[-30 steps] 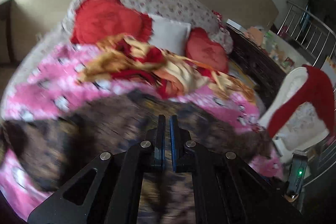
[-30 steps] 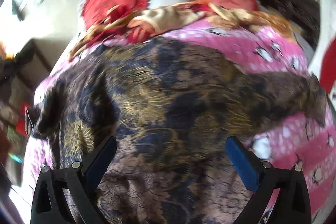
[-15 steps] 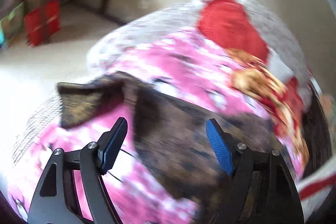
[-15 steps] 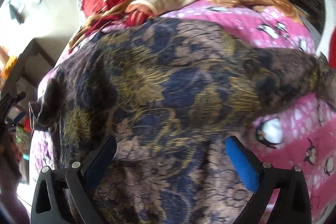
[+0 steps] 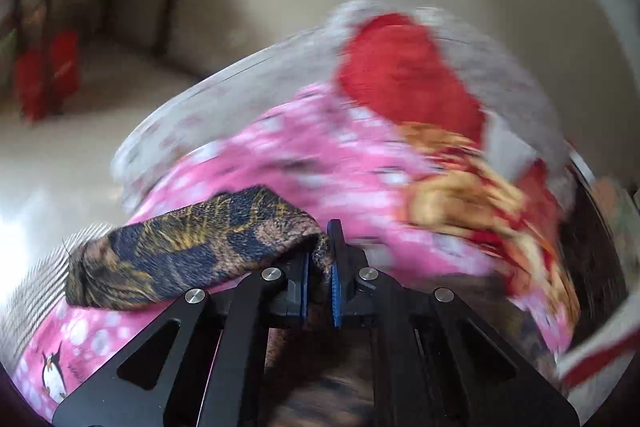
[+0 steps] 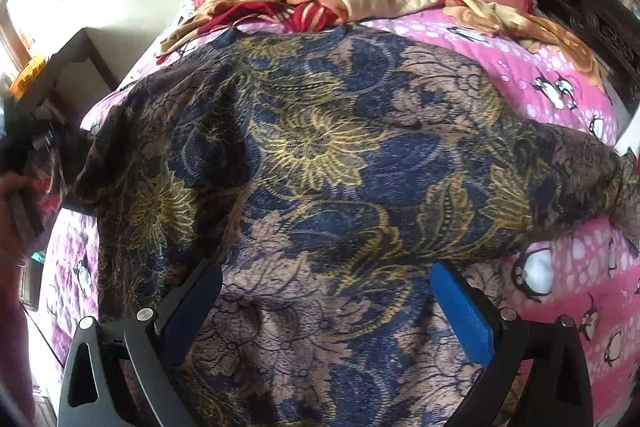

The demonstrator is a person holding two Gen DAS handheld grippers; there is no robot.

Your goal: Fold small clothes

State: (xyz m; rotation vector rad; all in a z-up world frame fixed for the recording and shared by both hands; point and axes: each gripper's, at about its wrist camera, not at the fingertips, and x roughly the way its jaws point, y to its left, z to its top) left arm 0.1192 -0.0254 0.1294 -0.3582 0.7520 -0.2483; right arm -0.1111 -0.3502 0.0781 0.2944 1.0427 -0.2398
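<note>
Half a second back the left gripper (image 5: 318, 281) was gaping over the sleeve; now it is clamping down on it, jaws nearly touching with a fold of patterned cloth bunched between the blue pads. That sleeve (image 5: 192, 251) is trailing off to the gripper's left, long axis running sideways, and seems to be lifting just clear of the pink blanket (image 5: 320, 155). The left view is smearing, so the hand is probably swinging.

Over on the other side, the right gripper (image 6: 328, 307) is hanging wide open above the garment (image 6: 320, 163), gripping nothing. The garment is lying spread flat across the bed, body in the middle, the other sleeve (image 6: 568, 179) stretching off right toward the penguin print.

What matters is that the body lies to the right of the held sleeve. I'd say the left hand is the one to carry it across, inward over the chest, while the right one is waiting nearer the hem.
</note>
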